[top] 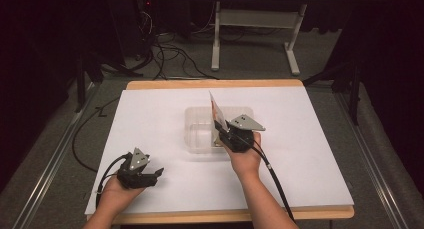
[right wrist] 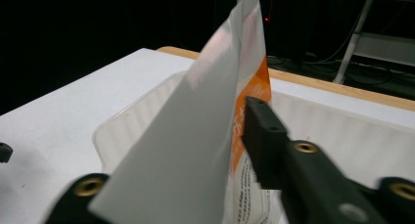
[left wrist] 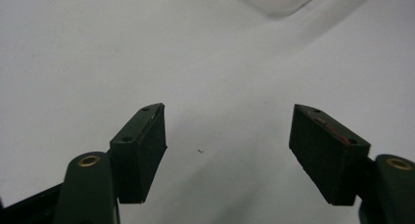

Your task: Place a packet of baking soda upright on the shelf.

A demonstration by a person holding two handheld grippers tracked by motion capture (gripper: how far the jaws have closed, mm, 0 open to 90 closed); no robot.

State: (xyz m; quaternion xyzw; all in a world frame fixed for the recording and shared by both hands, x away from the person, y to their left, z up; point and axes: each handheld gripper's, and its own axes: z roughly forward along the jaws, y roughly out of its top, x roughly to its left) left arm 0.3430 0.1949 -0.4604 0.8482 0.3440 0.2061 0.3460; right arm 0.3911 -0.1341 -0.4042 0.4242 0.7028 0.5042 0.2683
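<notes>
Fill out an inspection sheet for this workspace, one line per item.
Surface: white board on a wooden table.
Job's things: clear plastic container mid-board; white and orange packet held upright over it.
Clutter: nothing seen.
Grippers: right gripper shut on the packet; left gripper open, low over bare board.
Cables: gripper cable trails off the near edge; loose cables on the floor beyond.
Surroundings: dark room, grey frame behind.

One clear plastic container (top: 200,131) sitting at centre of surface (top: 150,119). One flat packet (top: 216,110), white with orange print, standing at container's 3 o'clock side. Two claws showing: left claw (top: 156,173) at 7 o'clock, right claw (top: 220,126) at packet.
</notes>
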